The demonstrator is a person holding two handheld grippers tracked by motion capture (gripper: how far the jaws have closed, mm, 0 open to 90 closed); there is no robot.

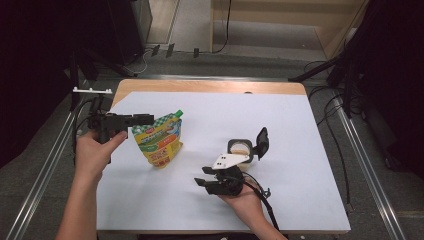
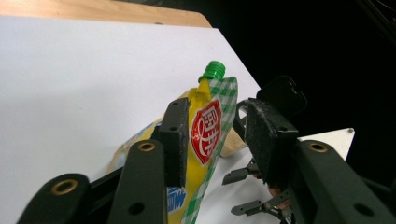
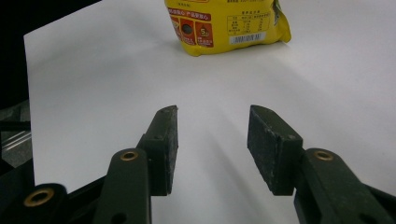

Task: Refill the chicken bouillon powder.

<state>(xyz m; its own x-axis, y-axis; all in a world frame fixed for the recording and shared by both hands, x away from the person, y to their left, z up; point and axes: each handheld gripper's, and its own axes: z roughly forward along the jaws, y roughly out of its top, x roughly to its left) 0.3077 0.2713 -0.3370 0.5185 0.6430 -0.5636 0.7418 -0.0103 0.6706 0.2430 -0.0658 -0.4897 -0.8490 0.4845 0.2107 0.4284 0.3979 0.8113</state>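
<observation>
A yellow and green-checked spout pouch (image 1: 159, 142) with a green cap stands upright on the white sheet, left of centre. My left gripper (image 1: 145, 119) is level at the pouch's upper left corner. In the left gripper view the pouch (image 2: 208, 135) stands between the jaws of the left gripper (image 2: 219, 116); one pad lies against it and the other stands clear, so the gripper is open. My right gripper (image 1: 200, 176) rests low near the front of the sheet and points left. Its jaws (image 3: 212, 116) are open with nothing between them, and the pouch (image 3: 224, 28) lies farther ahead.
A small round jar (image 1: 240, 147) with its black flip lid (image 1: 261, 142) open stands just behind the right gripper. The white sheet (image 1: 280, 120) covers most of the wooden table. Metal rails, cables and black stands line both sides.
</observation>
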